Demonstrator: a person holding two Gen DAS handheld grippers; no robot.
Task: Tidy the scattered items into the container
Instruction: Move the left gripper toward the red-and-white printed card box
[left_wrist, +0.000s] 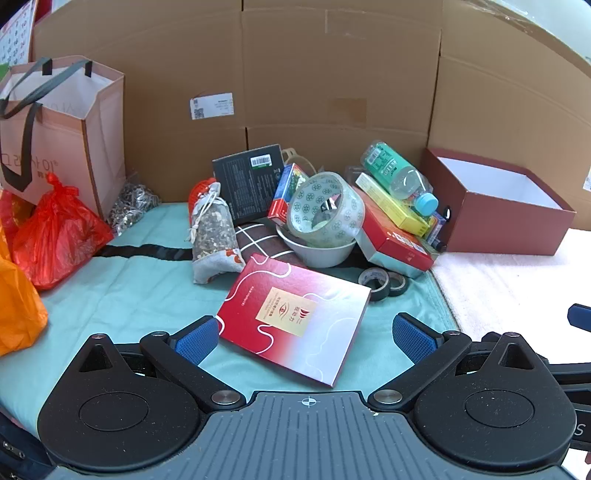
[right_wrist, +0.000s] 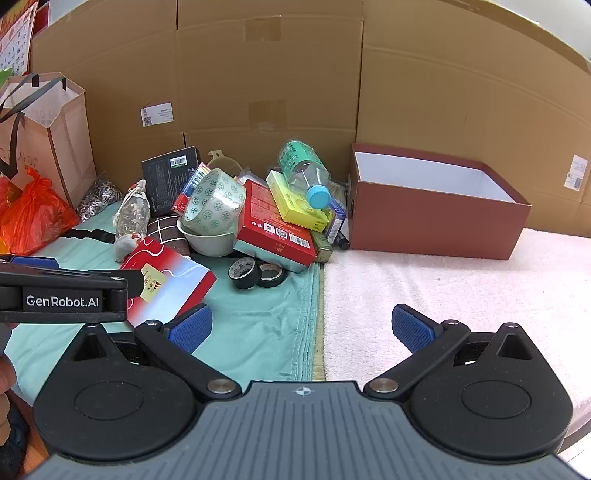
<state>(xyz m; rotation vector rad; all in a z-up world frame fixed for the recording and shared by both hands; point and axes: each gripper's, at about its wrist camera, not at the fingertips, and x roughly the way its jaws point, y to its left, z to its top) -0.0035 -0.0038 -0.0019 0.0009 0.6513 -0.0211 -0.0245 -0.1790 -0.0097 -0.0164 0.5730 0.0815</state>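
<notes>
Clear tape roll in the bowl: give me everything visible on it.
The clear tape roll is a wide roll of transparent tape printed with green round motifs, its hollow core visible. It sits tilted, lower edge inside the white bowl, and seems to lean on the red box beside it. Neither gripper touches it.

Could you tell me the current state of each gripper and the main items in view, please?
left gripper: open, holding nothing
right gripper: open, holding nothing
red container box: lidless, nothing visible inside
water bottle: capped, lying tilted on the pile
white bowl: upright, clear tape roll resting in it
paper bag: upright, open
red plastic bag: tied shut
</notes>
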